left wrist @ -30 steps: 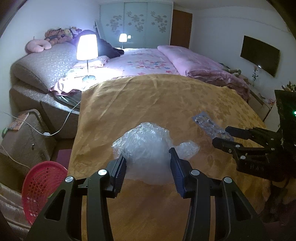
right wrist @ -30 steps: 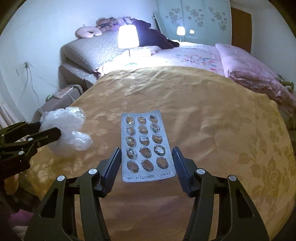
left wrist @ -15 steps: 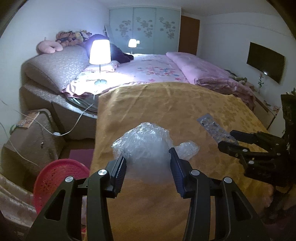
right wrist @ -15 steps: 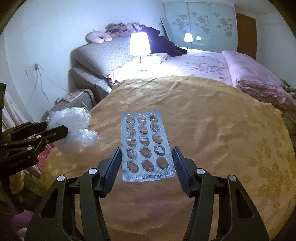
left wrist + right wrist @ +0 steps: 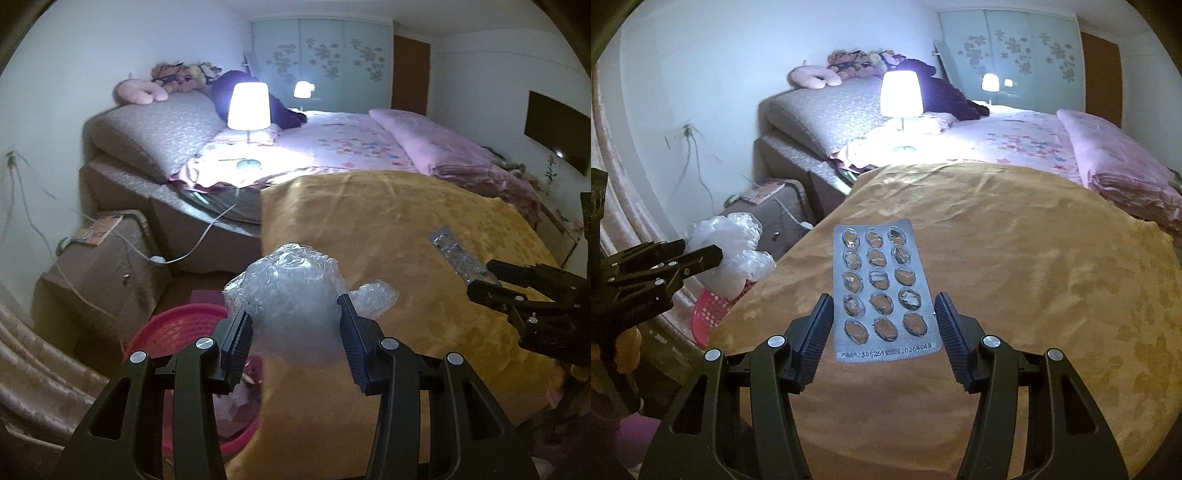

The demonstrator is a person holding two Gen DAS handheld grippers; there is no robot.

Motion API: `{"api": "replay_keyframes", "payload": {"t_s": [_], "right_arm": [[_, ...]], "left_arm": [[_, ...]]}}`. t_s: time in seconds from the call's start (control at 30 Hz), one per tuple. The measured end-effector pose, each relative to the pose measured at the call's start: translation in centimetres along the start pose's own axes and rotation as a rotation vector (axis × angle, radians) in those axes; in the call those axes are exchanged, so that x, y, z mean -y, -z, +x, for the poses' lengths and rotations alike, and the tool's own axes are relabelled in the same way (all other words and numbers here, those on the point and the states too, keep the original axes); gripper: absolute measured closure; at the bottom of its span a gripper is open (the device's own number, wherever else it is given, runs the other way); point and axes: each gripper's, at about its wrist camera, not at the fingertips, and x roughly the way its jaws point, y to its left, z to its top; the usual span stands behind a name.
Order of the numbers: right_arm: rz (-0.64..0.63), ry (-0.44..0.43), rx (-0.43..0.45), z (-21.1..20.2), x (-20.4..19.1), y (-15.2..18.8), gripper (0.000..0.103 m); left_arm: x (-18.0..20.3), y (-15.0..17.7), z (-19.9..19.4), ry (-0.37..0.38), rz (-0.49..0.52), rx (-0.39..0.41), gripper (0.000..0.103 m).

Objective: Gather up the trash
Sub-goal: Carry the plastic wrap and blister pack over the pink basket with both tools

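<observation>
My left gripper is shut on a crumpled wad of clear plastic wrap, held in the air over the left edge of the yellow bedspread. Just below and left of it a red mesh basket stands on the floor with some scraps inside. My right gripper is shut on the two long edges of a used silver blister pack, held flat above the bedspread. In the right wrist view the left gripper, its plastic wad and the basket are at the left.
A lit lamp stands on the bed near the grey headboard cushion. A brown bedside box with a white cable across it sits beyond the basket. A folded pink quilt lies on the bed's right side.
Both grippers have swung left and slightly up with their loads. The red basket has come from the frame's edge to just under the left gripper, and the bed's left edge shows.
</observation>
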Motion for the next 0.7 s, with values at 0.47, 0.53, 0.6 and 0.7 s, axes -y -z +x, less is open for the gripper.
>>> {"api": "replay_keyframes", "payload": {"t_s": [0.47,0.53,0.6,0.7], "right_arm": [[-0.085,-0.108,-0.057,3.9,-6.7,-1.8,0.048],[-0.097,-0.134,-0.07,4.9,-8.0,-2.1,0.048],[-0.11,-0.151,-0.079,5.6,-9.1,-2.4,0.048],[-0.134,-0.183,-0.1,7.2,-11.2,-2.8,0.048]], "left_arm": [[-6.9,2.4,1.3,-0.101,-0.104,-0.059,0.06],[-7.8,2.7,1.6,-0.118,-0.116,-0.071,0.06],[-9.0,3.0,2.0,-0.138,-0.138,-0.08,0.06],[-10.9,3.4,2.6,-0.166,-0.171,-0.104,0.06]]}}
